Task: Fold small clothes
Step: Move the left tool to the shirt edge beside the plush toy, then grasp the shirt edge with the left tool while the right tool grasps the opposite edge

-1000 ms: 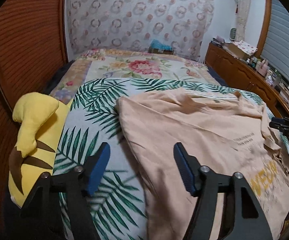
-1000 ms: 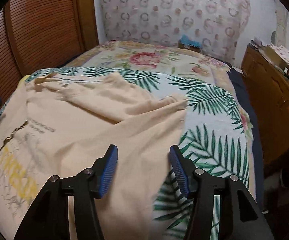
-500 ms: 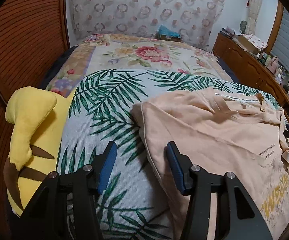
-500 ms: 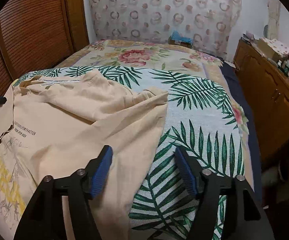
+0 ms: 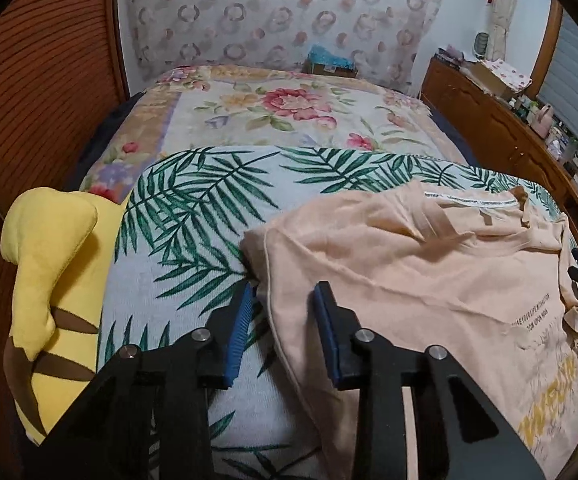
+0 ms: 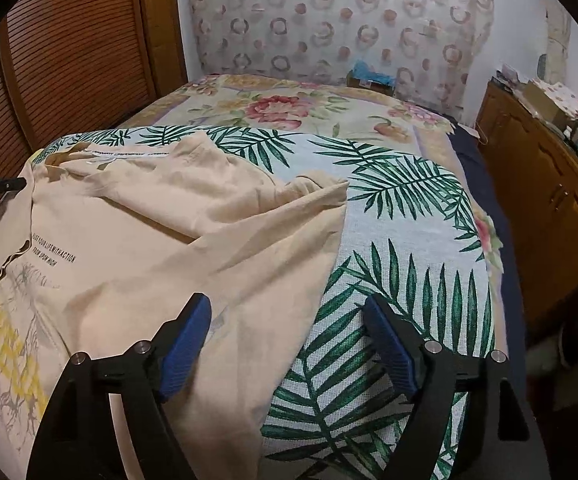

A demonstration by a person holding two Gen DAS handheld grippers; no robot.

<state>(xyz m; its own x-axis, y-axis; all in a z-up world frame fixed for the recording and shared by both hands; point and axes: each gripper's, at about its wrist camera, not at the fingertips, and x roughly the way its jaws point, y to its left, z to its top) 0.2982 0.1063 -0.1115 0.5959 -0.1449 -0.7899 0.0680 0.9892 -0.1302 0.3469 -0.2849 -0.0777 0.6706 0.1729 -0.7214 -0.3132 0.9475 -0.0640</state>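
The shirt is a soft peach colour, with small black words and big yellow letters on it. It lies on a pale blanket with green palm leaves all over. The bedspread behind that is cream with pink and red flowers. A plush toy is bright yellow with brown stripes. The curtain is white with pinkish rings. The gripper pads are blue on black arms. The cabinet is brown wood.
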